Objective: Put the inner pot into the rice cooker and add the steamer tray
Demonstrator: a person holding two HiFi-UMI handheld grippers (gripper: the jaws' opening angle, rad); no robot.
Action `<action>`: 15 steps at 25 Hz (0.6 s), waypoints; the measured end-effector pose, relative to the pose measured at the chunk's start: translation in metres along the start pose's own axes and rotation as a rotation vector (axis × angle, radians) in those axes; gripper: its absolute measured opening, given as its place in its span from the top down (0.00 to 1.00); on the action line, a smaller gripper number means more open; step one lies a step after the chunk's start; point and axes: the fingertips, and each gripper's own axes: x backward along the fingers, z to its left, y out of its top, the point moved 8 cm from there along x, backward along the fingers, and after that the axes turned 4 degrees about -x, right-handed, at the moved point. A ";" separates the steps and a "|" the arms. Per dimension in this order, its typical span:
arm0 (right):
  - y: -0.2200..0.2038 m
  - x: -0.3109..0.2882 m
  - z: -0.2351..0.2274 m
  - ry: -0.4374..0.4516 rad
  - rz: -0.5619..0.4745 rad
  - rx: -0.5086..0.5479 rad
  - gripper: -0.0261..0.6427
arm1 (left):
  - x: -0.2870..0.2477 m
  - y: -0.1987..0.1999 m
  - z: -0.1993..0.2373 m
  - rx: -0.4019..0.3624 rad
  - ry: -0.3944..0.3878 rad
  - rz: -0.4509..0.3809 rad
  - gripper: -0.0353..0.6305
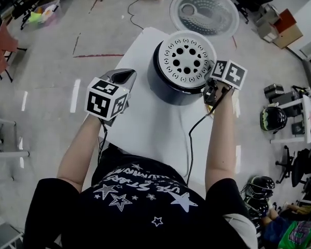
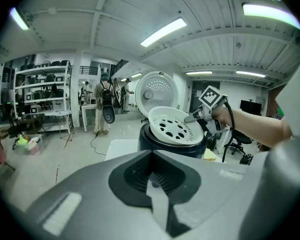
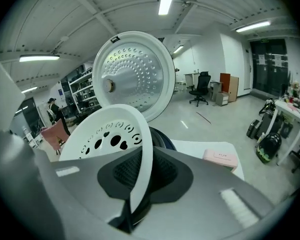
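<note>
- Right claw (image 1: 213, 93) pinches the rim of the white perforated plastic steamer tray (image 1: 185, 60), which sits tilted on the dark round rice cooker (image 1: 163, 84).
- Left claw (image 1: 123, 78) is closed and empty.
- Left to do, I'd say: settle the tray and release.

left gripper (image 1: 123, 77) pinched closed, right gripper (image 1: 209, 89) clamped tight

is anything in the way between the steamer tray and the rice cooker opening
Nothing visible does. The lid is swung open behind the rice cooker, and the steamer tray already sits tilted over its mouth, its rim in the right gripper's jaws.
</note>
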 end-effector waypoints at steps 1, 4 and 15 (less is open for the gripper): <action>-0.001 -0.001 0.001 -0.004 0.003 0.014 0.88 | -0.002 -0.001 -0.001 0.001 0.000 0.006 0.94; -0.002 -0.004 0.009 -0.020 0.004 0.086 0.88 | -0.006 -0.005 0.000 0.008 0.006 0.024 0.94; -0.005 -0.003 0.016 0.050 -0.043 0.301 0.61 | -0.029 -0.017 -0.009 0.068 0.031 0.083 0.94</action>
